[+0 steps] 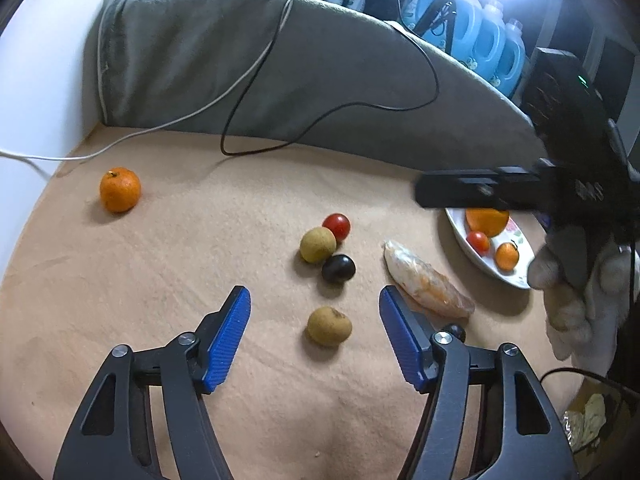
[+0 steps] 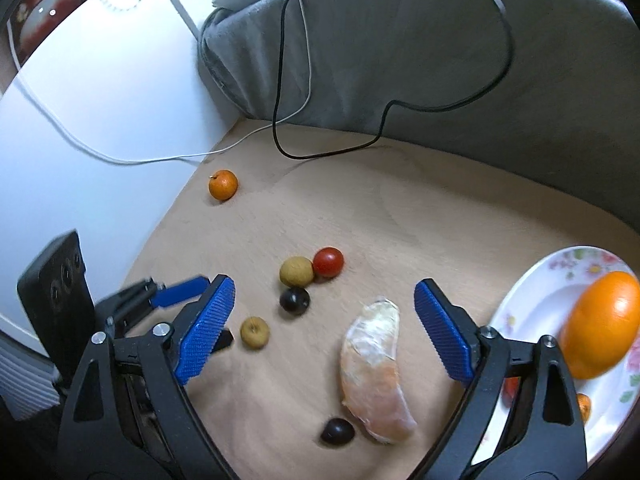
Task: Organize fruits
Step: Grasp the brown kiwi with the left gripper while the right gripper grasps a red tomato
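Note:
My left gripper (image 1: 314, 296) is open over the tan surface, and a brown longan (image 1: 329, 326) lies untouched between its blue pads. Beyond it sit another longan (image 1: 318, 245), a cherry tomato (image 1: 336, 227) and a dark grape (image 1: 338, 268). A tangerine (image 1: 120, 189) lies far left. My right gripper (image 2: 324, 286) is open, with a peeled citrus segment (image 2: 376, 372) lying between its fingers, untouched. A second dark grape (image 2: 337, 432) rests beside the segment. The flowered plate (image 2: 532, 292) at right holds an orange (image 2: 602, 324) and small fruits.
A grey cushion (image 1: 280, 72) rims the back, with a black cable (image 1: 332, 116) and a white cable (image 1: 132, 136) trailing onto the surface. A white wall (image 2: 100, 100) stands at left. Blue bottles (image 1: 480, 36) stand behind. A gloved hand (image 1: 568, 292) holds the right gripper.

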Available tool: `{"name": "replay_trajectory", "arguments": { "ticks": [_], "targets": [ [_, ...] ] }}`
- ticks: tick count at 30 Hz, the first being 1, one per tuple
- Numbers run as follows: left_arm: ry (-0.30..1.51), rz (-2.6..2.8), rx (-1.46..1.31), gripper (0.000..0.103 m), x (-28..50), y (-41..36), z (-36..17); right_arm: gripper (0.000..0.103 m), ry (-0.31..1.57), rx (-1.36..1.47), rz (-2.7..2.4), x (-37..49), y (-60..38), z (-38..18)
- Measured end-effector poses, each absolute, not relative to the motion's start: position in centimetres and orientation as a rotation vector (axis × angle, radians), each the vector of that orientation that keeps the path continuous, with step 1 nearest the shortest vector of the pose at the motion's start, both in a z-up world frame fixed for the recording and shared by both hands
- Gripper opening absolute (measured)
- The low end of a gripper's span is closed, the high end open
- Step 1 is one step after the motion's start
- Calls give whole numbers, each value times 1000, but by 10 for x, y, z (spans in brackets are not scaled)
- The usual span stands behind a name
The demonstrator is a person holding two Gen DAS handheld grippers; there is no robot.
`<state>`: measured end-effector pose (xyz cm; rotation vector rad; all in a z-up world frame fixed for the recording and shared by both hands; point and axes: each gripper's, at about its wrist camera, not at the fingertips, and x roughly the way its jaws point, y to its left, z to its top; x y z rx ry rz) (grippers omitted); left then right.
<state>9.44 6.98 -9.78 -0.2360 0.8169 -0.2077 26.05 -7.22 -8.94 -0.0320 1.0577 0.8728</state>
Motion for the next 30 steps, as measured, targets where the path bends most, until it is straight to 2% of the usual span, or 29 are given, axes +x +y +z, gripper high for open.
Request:
{"name": "replay_trajectory", "arguments": {
  "ticks": [5, 7, 13, 30],
  "targets": [
    [836, -228, -222, 59, 91, 65, -104, 81, 1108, 2, 867, 271, -58, -99],
    [842, -235, -219, 58, 91, 63, -107, 72, 1142, 27, 855, 277, -54, -106],
    [862, -253, -207, 53, 94, 59, -113, 58, 1216, 86, 825, 291, -43, -126],
    [897, -264, -190, 40, 103, 50, -122, 45, 1262, 74, 779, 301, -33, -146]
  ]
}}
